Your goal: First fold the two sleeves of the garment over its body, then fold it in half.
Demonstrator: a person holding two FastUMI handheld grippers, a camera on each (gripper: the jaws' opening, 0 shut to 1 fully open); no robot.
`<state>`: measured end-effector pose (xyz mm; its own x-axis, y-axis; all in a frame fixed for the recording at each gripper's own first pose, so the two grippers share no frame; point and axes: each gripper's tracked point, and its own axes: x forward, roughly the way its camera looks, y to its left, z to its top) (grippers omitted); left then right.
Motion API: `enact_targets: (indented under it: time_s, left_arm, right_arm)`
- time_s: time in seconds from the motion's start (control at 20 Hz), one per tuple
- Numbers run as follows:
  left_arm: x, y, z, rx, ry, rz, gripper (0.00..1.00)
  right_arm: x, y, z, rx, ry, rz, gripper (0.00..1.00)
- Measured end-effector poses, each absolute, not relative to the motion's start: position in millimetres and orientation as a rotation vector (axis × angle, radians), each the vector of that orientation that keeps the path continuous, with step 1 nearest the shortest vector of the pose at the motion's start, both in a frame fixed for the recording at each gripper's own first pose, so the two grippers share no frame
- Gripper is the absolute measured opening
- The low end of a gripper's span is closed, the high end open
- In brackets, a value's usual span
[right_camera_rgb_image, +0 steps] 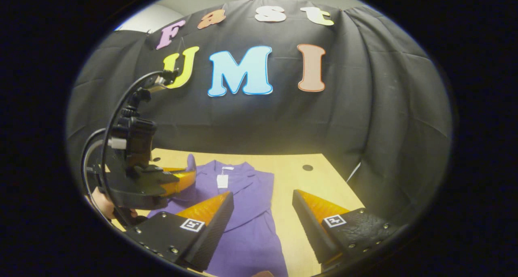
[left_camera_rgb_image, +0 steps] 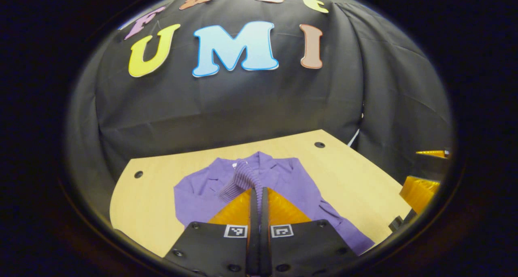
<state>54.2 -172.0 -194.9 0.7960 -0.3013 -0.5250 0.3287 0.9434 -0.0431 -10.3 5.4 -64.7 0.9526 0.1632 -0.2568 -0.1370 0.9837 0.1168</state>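
Looking along my left hand-held gripper [left_camera_rgb_image: 259, 194] at the bottom centre of the left gripper view, I see its two fingers pressed together with a ribbed purple cuff [left_camera_rgb_image: 242, 179] pinched between them. That cuff belongs to the sleeve [left_camera_rgb_image: 236, 184] of the purple garment [left_camera_rgb_image: 283, 180], lifted clear of the cloth beneath it. The garment lies spread on the pale wooden bench [left_camera_rgb_image: 356, 180], in the lower middle of the frame, its collar toward the far edge and its body running off to the lower right.

In the right gripper view, my right hand-held gripper [right_camera_rgb_image: 262, 204] sits at the bottom with its fingers spread wide apart, nothing between them but the garment [right_camera_rgb_image: 247, 212] and bare bench [right_camera_rgb_image: 287, 175] below. A white tag [right_camera_rgb_image: 222, 181] shows at the garment's collar, near the middle of the frame. At the left of that view I see the left hand-held gripper [right_camera_rgb_image: 190, 175], with a hand [right_camera_rgb_image: 103, 204] gripping it from below and a black cable [right_camera_rgb_image: 121, 103] looping above it.

Farther back in the left gripper view, dark round holes [left_camera_rgb_image: 319, 144] mark the bench top near its far edge.
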Motion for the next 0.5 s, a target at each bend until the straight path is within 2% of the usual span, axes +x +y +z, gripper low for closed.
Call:
enact_targets:
  time_s: [0.3,0.5]
  left_arm:
    - [29.3,-206.7,-222.7,0.053,0.604,-0.343,0.06]
    - [10.6,-236.5,-240.5,0.068,0.619,-0.378,0.07]
  right_arm:
    - [-17.3,-7.4,-85.4,0.08,0.296,0.198,0.91]
    - [-22.0,-26.3,-97.1,0.056,0.305,0.187,0.91]
